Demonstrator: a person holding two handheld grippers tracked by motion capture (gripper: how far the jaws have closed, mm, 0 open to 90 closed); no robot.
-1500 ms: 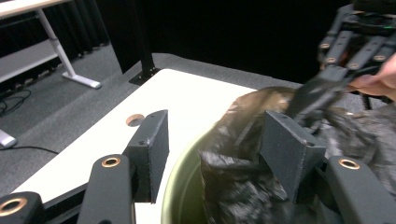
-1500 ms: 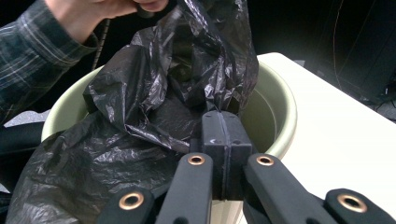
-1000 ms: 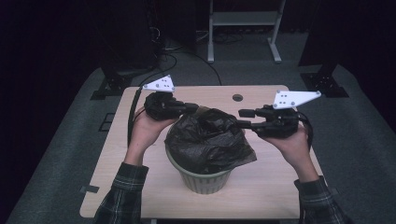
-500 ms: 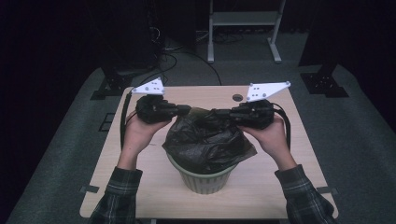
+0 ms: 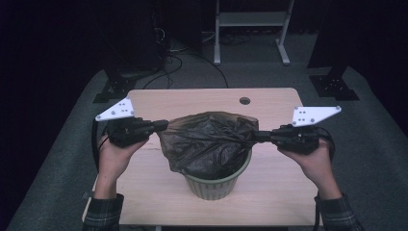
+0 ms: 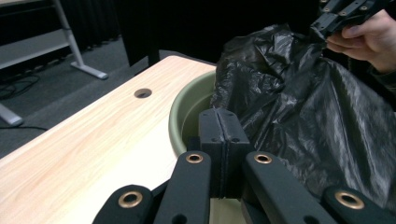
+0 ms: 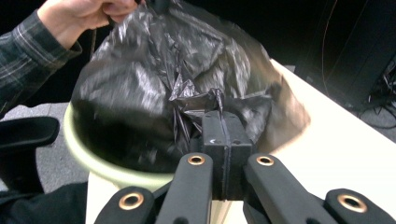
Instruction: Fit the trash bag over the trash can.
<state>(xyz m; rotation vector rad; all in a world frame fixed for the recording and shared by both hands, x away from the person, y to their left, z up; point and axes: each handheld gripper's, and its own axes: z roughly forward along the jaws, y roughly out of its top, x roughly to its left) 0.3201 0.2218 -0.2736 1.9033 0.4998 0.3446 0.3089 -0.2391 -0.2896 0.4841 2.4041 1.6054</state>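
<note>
A black plastic bag (image 5: 207, 139) lies over the mouth of a pale green bin (image 5: 216, 185) that stands near the table's front edge. My left gripper (image 5: 163, 126) is shut on the bag's left edge, and my right gripper (image 5: 256, 136) is shut on its right edge. The film is stretched between them. In the left gripper view the closed jaws (image 6: 219, 135) sit at the bin's rim (image 6: 187, 107) beside the bag (image 6: 303, 107). In the right gripper view crumpled bag film (image 7: 154, 93) bunches at the closed jaw tips (image 7: 223, 135).
The wooden table (image 5: 159, 103) has a small round hole (image 5: 245, 101) near its far edge. Behind the table, a metal stand (image 5: 250, 19) and cables (image 5: 168, 50) sit on the grey floor. Dark equipment bases stand at both far corners.
Both grippers have pulled apart, the left one to the left and the right one to the right, and come nearer the person. The bag has spread wide over the bin.
</note>
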